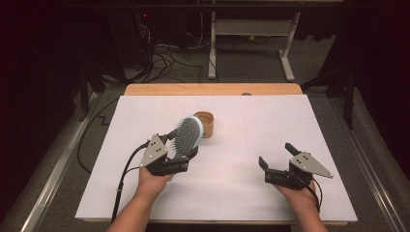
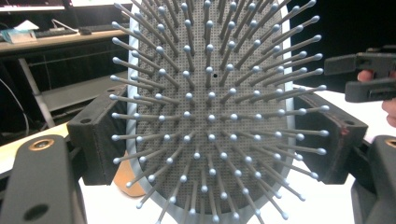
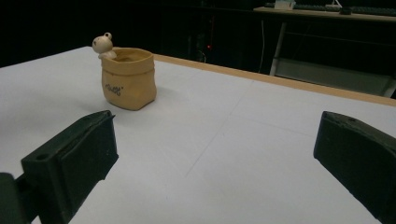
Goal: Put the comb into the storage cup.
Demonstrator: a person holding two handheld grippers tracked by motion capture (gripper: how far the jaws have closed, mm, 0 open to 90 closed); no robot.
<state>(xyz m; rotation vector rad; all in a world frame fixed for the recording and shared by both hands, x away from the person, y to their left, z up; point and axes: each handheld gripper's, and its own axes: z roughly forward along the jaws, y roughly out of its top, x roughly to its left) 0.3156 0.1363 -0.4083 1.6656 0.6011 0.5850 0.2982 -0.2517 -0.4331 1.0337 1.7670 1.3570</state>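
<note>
yellow pot just behind held hairbrush

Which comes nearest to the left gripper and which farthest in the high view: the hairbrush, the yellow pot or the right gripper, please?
1. Hairbrush: clamped between the jaws of the left gripper, head angled up and away.
2. Yellow pot: standing just beyond the brush head, mid-table.
3. Right gripper: far across the white table, at the person's right, jaws apart.
</note>
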